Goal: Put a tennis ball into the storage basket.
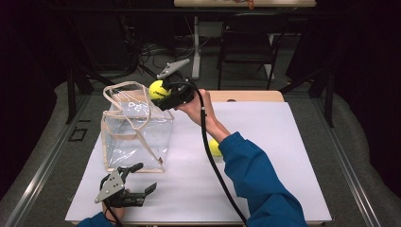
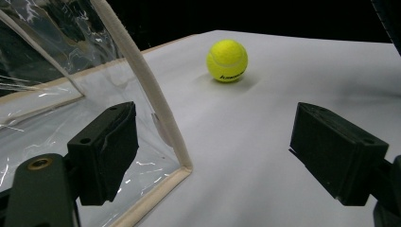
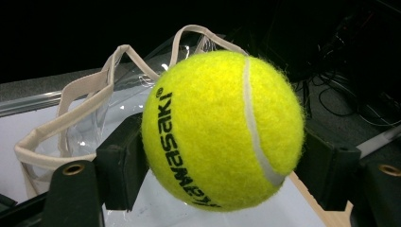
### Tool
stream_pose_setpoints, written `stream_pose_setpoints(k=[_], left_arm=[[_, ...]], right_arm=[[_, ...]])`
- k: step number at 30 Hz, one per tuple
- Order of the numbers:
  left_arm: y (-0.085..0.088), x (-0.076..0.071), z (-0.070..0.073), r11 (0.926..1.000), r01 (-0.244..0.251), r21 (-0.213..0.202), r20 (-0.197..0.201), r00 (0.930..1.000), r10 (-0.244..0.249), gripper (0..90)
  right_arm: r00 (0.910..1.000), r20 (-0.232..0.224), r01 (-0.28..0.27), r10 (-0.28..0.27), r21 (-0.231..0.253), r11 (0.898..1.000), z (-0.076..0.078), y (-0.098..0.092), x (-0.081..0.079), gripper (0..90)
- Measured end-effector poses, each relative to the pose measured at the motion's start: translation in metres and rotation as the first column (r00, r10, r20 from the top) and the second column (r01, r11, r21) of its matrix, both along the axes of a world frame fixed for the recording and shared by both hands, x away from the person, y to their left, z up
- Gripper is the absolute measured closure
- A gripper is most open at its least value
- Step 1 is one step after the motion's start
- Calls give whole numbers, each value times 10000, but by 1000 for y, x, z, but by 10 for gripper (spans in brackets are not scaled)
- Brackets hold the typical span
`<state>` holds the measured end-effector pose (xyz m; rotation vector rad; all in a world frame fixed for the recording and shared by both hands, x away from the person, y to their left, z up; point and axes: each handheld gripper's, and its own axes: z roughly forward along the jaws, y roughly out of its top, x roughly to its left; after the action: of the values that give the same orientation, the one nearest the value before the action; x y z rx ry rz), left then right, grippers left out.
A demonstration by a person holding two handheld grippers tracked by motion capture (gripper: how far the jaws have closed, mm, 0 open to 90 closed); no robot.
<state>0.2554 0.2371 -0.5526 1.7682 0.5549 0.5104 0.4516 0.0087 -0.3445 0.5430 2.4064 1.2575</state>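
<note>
My right gripper (image 1: 161, 94) is shut on a yellow tennis ball (image 1: 158, 89) and holds it in the air beside the far right top edge of a clear plastic tote bag (image 1: 135, 130) with beige handles. Up close, that ball (image 3: 222, 130) sits squeezed between both black jaws, with the bag's handles (image 3: 90, 99) behind it. A second tennis ball (image 1: 214, 147) lies on the white table, partly hidden by the blue sleeve; it is the ball (image 2: 227, 60) ahead of the left jaws. My left gripper (image 1: 142, 179) rests open near the table's front left, beside the bag's corner (image 2: 182, 168).
The white table top (image 1: 265, 142) has bare room right of the bag. A wooden board edge (image 1: 246, 96) lines the far side. A dark chair (image 1: 248, 42) and a table leg (image 1: 196, 47) stand beyond, with cables on the floor.
</note>
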Motion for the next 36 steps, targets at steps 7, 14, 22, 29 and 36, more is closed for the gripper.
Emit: stream_pose_setpoints(k=[7, 14, 22, 29, 36], left_arm=[[0, 0, 0, 10000, 4, -35, -5, 10000, -4, 158], [0, 0, 0, 10000, 58, 25, -26, 10000, -58, 158], [-1, 0, 0, 10000, 62, 61, 34, 10000, -62, 158], [-1, 0, 0, 10000, 82, 54, 24, 10000, -82, 158], [-1, 0, 0, 10000, 93, 19, -5, 10000, -93, 158]], right_arm=[[9999, 93, -71, 71, -44, 10000, 2, 6, -1, 261], [9997, 245, -88, 87, 26, 10000, 2, 9, -1, 261], [9997, 251, -82, 81, 23, 10000, 3, 11, -1, 261], [9988, 426, -231, 229, 53, 9997, 6, 19, -4, 261], [9985, 476, -289, 281, 161, 9995, 4, 24, -5, 261]])
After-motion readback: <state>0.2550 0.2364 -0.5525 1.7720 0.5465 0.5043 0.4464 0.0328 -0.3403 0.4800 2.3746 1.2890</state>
